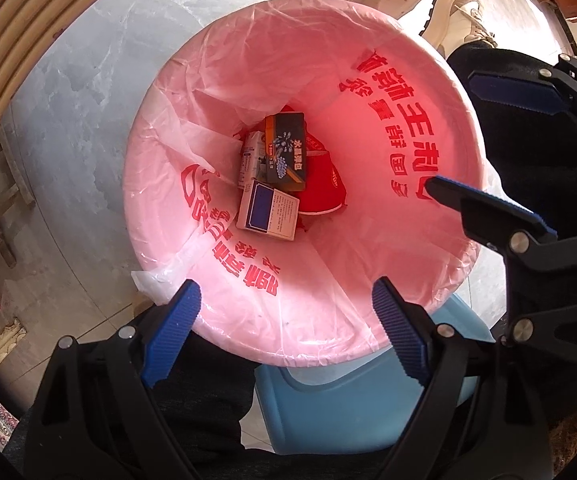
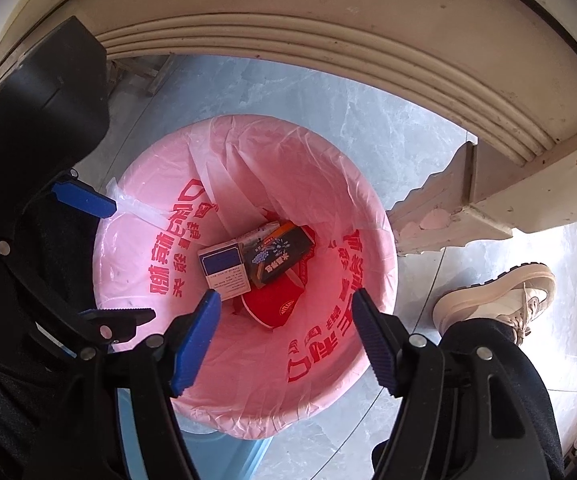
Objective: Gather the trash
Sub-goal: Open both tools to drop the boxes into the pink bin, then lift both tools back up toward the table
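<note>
A blue bin lined with a pink bag (image 1: 368, 80) printed in red stands on the floor below both grippers; it also shows in the right wrist view (image 2: 320, 168). At its bottom lie a dark box (image 1: 286, 152), a white and blue box (image 1: 268, 210), a small white carton (image 1: 250, 158) and a red cup (image 1: 322, 192). The same boxes (image 2: 276, 254) (image 2: 224, 270) and cup (image 2: 270, 304) show in the right wrist view. My left gripper (image 1: 286, 298) is open and empty above the rim. My right gripper (image 2: 286, 300) is open and empty over the bin, and shows at the right of the left wrist view (image 1: 454, 132).
The bin's blue body (image 1: 348, 408) sticks out under the bag. A cream moulded table edge (image 2: 368, 52) curves overhead, with its carved leg (image 2: 448, 208) beside the bin. The person's cream shoe (image 2: 500, 296) and dark trouser leg stand on the grey marble floor (image 2: 368, 112).
</note>
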The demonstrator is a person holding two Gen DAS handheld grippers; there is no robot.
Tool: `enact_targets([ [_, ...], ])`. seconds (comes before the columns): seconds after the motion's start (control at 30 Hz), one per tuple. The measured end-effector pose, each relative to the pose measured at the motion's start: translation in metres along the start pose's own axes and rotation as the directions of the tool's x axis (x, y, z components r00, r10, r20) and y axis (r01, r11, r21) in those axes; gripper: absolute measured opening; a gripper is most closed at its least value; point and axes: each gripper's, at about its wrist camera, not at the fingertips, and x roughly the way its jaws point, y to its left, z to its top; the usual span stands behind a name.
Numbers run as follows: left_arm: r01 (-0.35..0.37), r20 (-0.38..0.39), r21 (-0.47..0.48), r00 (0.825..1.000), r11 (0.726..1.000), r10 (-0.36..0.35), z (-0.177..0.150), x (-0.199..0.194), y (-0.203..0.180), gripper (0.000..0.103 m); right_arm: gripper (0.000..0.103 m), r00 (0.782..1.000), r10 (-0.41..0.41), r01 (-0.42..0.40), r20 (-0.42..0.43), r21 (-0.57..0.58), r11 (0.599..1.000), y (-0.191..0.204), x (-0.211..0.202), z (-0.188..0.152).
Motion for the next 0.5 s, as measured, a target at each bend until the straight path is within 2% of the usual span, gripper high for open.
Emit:
enact_targets([
  [0.5,-0.035,0.038,0.004,0.999,0.999,0.035,-0.012,-0.013,0.000,0.085,0.067,1.000,-0.012,0.012,0.029,-0.009,1.000,0.004,-0.013,-0.004],
])
